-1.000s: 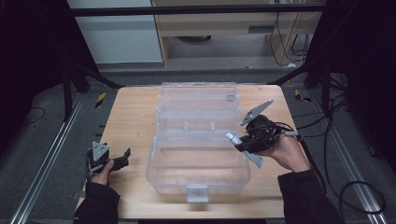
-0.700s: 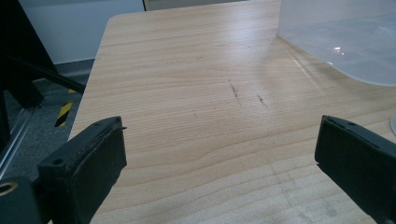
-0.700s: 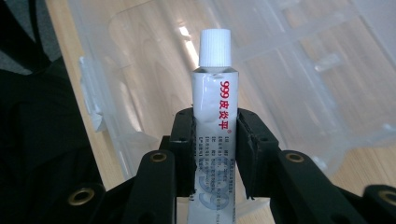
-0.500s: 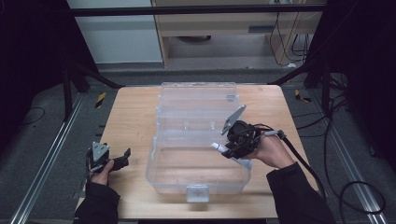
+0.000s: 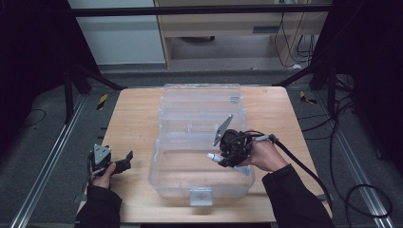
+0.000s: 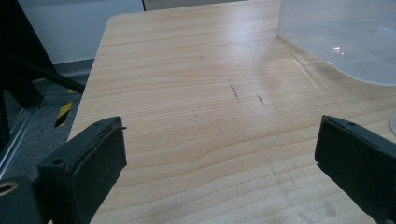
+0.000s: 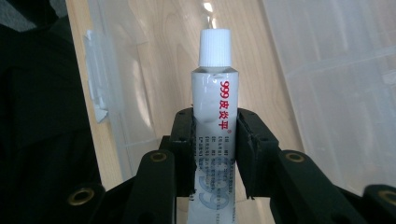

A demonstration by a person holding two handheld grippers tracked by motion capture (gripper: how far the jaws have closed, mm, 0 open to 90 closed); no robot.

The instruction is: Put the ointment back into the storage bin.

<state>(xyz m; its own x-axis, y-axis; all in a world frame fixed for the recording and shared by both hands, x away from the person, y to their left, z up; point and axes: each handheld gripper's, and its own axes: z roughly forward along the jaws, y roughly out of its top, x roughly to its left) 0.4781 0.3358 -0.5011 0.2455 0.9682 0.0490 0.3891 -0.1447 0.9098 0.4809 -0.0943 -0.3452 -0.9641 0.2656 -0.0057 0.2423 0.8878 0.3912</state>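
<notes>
Since the earlier frames, the right gripper [image 5: 219, 158] has travelled leftward and lower, from beside the clear plastic box [image 5: 201, 142] to above its near compartment, while the left gripper [image 5: 124, 160] has kept its place near the table's [image 5: 138, 118] left edge. From the high view, the right one carries a white tube [image 5: 212, 156] whose cap points left over the open box. Through the left gripper view, both black jaws stand wide apart over bare wood, the box corner at upper right. Through the right gripper view, the jaws clamp the tube [image 7: 215, 126] around its middle, red lettering facing the camera, white cap pointing away over the box's transparent floor
</notes>
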